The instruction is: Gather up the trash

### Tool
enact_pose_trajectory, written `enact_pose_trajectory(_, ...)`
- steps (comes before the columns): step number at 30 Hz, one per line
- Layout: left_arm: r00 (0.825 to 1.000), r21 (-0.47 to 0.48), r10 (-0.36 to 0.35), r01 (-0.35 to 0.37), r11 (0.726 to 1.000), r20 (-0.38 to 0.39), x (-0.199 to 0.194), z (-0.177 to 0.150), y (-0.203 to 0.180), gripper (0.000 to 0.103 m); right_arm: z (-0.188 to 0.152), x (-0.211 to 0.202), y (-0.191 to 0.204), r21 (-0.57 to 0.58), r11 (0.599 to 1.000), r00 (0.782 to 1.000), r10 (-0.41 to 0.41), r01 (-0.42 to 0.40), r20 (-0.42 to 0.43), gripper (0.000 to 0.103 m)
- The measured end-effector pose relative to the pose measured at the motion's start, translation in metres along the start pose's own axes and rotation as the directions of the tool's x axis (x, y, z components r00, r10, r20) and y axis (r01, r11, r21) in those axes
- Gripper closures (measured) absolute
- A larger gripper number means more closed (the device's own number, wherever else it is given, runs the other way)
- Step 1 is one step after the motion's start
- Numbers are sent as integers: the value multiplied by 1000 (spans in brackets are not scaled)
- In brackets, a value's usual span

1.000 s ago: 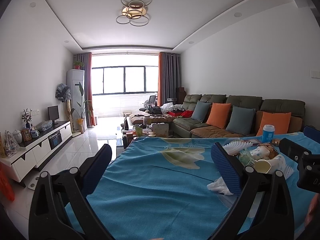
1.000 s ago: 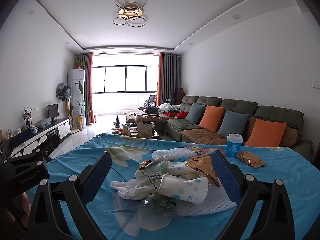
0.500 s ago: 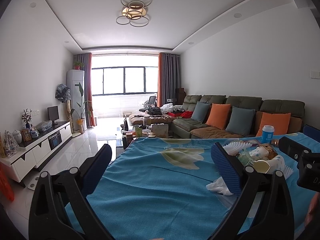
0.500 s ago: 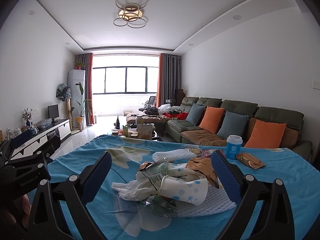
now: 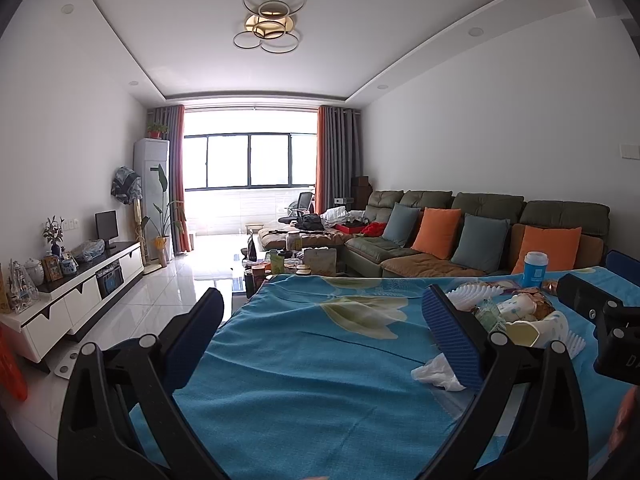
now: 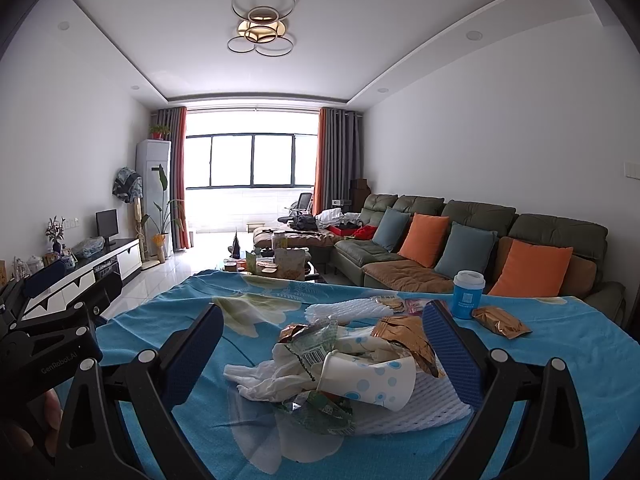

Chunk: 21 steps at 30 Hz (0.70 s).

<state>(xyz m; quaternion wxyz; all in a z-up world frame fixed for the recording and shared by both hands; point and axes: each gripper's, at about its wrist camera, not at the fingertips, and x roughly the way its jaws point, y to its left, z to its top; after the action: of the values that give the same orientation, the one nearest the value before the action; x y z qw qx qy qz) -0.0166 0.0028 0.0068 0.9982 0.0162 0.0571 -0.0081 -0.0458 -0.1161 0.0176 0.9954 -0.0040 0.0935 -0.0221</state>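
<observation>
Trash pile [image 6: 344, 364]: I log it as the landmark, heaped on the blue flowered tablecloth [image 6: 560, 360] that covers the table.

Left of the pile: my left gripper [image 5: 324, 332], jaws spread wide, holding nothing, only bare cloth between its blue pads [image 5: 450, 336]. In the right wrist view I see its black body [image 6: 52, 344] at the left edge, with a hand [image 6: 48, 408] partly visible below it.

Left fringe of the pile: crumpled white tissue [image 6: 264, 378], lying on the cloth.

Centre of the pile: a white paper cup with blue dots [image 6: 372, 376] on its side, mouth toward the tissue; a green-printed clear wrapper [image 6: 316, 344] above it, another green wrapper [image 6: 324, 412] below it. All of it touches.

Under and behind the pile: white foam fruit netting [image 6: 424, 404] beneath the cup, a second piece [image 6: 344, 310] at the far side.

Right part of the pile: a crumpled brown foil packet [image 6: 408, 338], resting against the cup.

Around the pile: my right gripper [image 6: 324, 344], jaws wide apart and gripping nothing; the heap sits between its pads in my view, though I cannot tell whether they touch it.

Right of the pile, apart from it: a blue cup with white lid [image 6: 468, 294] standing upright, and just beside that a second brown foil packet [image 6: 500, 322] lying flat.

Beyond the pile: a green sofa [image 6: 480, 240] with orange and grey-blue cushions.
</observation>
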Motion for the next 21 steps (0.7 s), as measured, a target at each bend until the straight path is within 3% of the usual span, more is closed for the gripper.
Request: enact_pose_trajectory(21, 1000, -2, 1, -1, 1000, 0, -1, 0, -1, 6, 0, 0, 0, 0, 1000, 1000, -1, 1, 1, 7)
